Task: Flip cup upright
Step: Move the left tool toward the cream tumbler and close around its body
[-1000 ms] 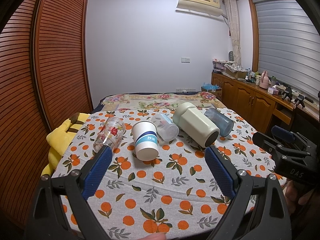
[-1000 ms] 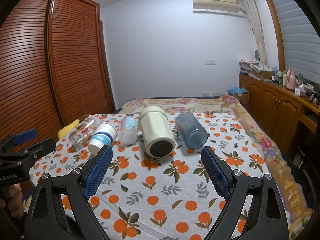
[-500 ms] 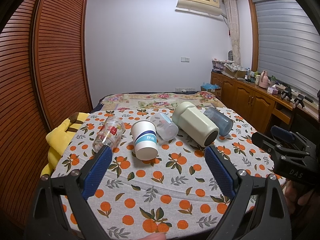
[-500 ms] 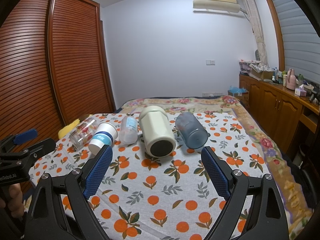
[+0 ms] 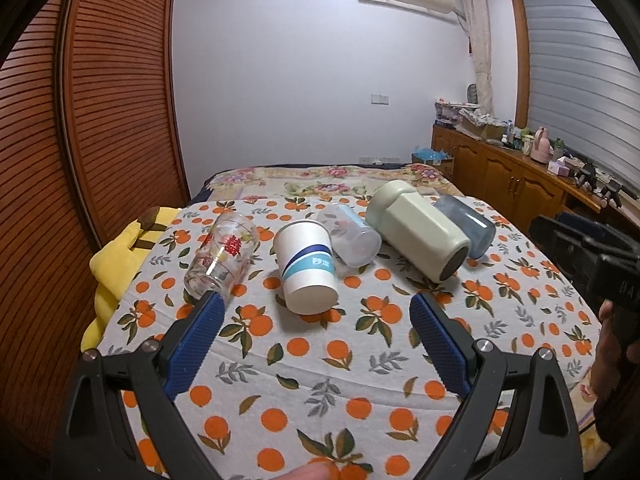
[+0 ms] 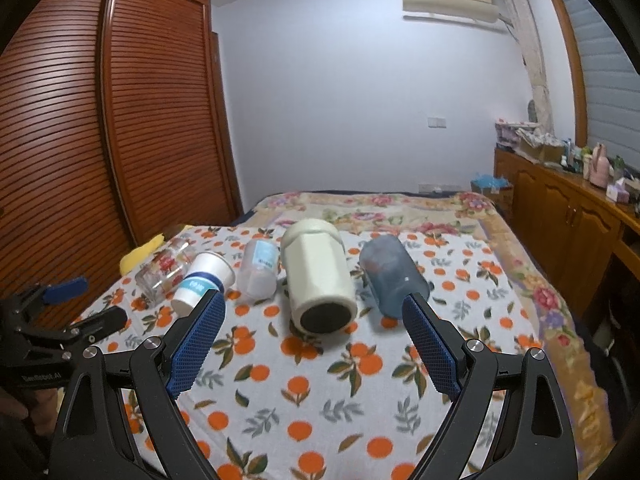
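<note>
Several cups lie on their sides in a row on an orange-print cloth (image 5: 320,360): a flowered glass (image 5: 222,254), a white paper cup with a blue band (image 5: 306,268), a clear plastic cup (image 5: 352,236), a tall cream cup (image 5: 420,230) and a blue-grey cup (image 5: 468,224). My left gripper (image 5: 316,320) is open and empty, just short of the paper cup. My right gripper (image 6: 314,320) is open and empty, facing the base of the cream cup (image 6: 320,276). The blue-grey cup (image 6: 390,276) lies right of it.
A yellow plush (image 5: 116,256) lies at the cloth's left edge beside a slatted wooden wardrobe (image 5: 80,140). A floral bedspread (image 5: 320,180) lies behind the cups. A wooden cabinet (image 6: 568,224) with clutter runs along the right wall.
My left gripper has come closer to the paper cup, which looms larger between its fingers. My right gripper has edged a little toward the cream cup.
</note>
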Motion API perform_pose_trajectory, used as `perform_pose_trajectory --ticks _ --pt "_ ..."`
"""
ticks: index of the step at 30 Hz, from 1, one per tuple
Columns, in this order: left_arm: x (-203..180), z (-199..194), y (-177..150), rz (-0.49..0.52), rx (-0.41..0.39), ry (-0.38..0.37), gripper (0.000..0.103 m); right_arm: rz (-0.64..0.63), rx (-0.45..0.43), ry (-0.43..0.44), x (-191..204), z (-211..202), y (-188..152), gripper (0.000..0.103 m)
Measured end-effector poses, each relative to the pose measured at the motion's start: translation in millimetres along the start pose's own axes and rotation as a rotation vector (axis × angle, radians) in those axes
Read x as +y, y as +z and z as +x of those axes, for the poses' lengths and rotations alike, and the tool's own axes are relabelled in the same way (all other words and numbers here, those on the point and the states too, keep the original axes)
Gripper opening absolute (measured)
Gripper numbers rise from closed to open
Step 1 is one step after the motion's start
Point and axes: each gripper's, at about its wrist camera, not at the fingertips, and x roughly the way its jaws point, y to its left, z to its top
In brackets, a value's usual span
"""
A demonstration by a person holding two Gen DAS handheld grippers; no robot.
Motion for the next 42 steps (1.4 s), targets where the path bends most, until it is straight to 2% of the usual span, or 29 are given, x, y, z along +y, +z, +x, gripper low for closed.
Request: perform_pose_trajectory --ticks 8,16,23,30,42 --pt "11.5 27.8 5.0 0.004 0.032 -0.047 0.095 -0.06 0.039 0.028 2.8 25.6 12.5 0.092" --pt "7.0 52.3 11.5 0.055 0.068 -0.091 0.095 -0.069 0.142 0.052 -5.6 69.6 21.4 0.092" --pt "9.7 73.8 17.5 0.05 0.095 -0.119 0.095 -0.1 0.246 0.074 -9.7 113.9 33.6 0.092" --pt "12.6 89.6 28.3 0.049 0.103 -0.155 0.087 -0.144 0.366 0.088 -9.4 155.0 37.4 0.092" --pt "18.5 98.9 42.2 0.045 0.102 -0.19 0.087 -0.154 0.57 0.108 -7.2 203.6 42.1 0.091"
